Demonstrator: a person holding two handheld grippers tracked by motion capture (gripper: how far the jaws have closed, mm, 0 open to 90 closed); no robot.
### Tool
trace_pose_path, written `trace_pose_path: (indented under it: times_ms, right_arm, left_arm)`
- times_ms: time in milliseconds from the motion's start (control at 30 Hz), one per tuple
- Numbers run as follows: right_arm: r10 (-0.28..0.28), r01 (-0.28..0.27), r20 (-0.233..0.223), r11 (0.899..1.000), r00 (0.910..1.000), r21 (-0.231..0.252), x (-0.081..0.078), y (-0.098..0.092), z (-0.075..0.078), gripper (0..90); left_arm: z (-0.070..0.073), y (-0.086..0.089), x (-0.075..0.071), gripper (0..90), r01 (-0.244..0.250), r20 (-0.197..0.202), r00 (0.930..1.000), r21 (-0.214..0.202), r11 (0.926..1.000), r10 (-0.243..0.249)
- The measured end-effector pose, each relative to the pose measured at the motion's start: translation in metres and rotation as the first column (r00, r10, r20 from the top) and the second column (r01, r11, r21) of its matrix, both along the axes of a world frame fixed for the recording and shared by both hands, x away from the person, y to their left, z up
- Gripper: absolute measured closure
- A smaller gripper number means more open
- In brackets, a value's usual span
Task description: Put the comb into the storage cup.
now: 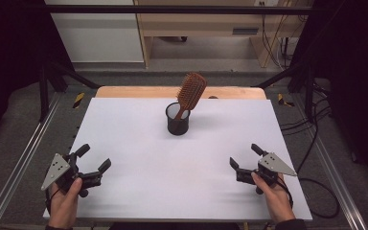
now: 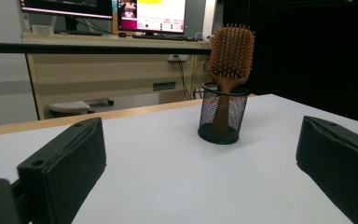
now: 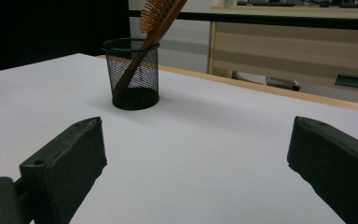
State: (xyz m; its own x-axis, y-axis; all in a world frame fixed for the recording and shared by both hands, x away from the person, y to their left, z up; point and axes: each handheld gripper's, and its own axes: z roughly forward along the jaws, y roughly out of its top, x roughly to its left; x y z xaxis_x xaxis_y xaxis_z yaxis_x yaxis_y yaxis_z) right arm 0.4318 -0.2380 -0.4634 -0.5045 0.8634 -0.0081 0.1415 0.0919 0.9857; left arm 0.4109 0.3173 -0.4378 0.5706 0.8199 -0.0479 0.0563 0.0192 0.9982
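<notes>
A brown wooden paddle hairbrush (image 1: 190, 93) stands handle-down in a black mesh cup (image 1: 178, 120) at the middle back of the white table (image 1: 139, 143); it leans to the right. The left gripper view has the brush (image 2: 230, 53) and cup (image 2: 223, 114) ahead, and the right gripper view has the cup (image 3: 133, 74) with the brush (image 3: 156, 21) leaning in it. My left gripper (image 1: 94, 156) rests near the front left, open and empty. My right gripper (image 1: 244, 156) sits near the front right, open and empty. Both are well short of the cup.
A wooden strip (image 1: 172, 91) edges the table's far side. Metal rails (image 1: 24, 158) run along both sides, and cables (image 1: 316, 143) lie on the floor to the right. A wooden desk (image 2: 107, 70) with monitors stands behind.
</notes>
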Motion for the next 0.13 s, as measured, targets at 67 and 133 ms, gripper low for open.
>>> trace_pose_path:
  times_ms: [67,133]
  right_arm:
    - [0.0,0.0,0.002,1.0,1.0,-0.001,-0.0004,-0.0003,0.0002,4.2]
    - [-0.003,0.003,0.0,1.0,1.0,0.007,-0.0009,-0.0013,0.0006,4.2]
  left_arm:
    - [0.0,-0.0006,0.0,1.6,0.002,0.0,1.0,0.001,1.0,-0.002]
    - [-0.0002,-0.0013,0.0001,1.6,0.003,0.0,1.0,0.003,1.0,-0.003]
